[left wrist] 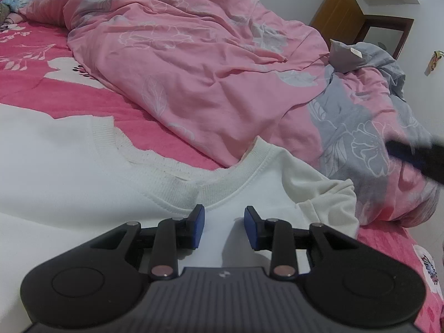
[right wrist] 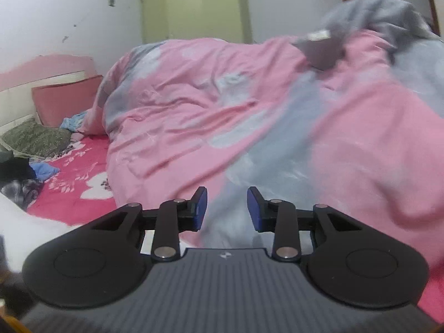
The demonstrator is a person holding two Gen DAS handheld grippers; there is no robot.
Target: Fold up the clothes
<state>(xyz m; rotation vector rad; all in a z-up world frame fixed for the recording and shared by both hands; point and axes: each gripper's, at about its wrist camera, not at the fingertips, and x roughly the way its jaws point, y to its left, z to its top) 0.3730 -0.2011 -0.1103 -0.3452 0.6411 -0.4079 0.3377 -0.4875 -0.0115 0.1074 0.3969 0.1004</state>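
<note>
- The white knitted sweater with a ribbed round collar (left wrist: 83, 172) lies spread flat on the bright pink bed cover with white flower print (left wrist: 36, 83), in the near part of the left wrist view.
- The collar of the sweater is turned toward the crumpled duvet, and one sleeve is folded in at the right edge of the garment.
- The left gripper (left wrist: 224, 227) hovers low over the sweater, just below the collar. Its blue-padded fingers (left wrist: 198, 226) stand apart with only flat cloth under the gap; they are released and grasp nothing.
- The right gripper (right wrist: 227, 211) points at the large pale pink and grey duvet with flower outlines (right wrist: 222, 111). Its fingers are also parted and nothing is between them. This view is blurred.
- In the left wrist view a dark blurred shape enters from the right edge above the duvet; I cannot tell what it is.
- The duvet lies in a heap beyond the sweater and covers most of the far side of the bed.
- A dark green patterned pillow (right wrist: 36, 138) and a small light blue cloth (right wrist: 44, 170) lie at the head of the bed, well apart from the sweater.
- A pale green wardrobe (right wrist: 194, 8) stands against the white wall behind the bed.
</note>
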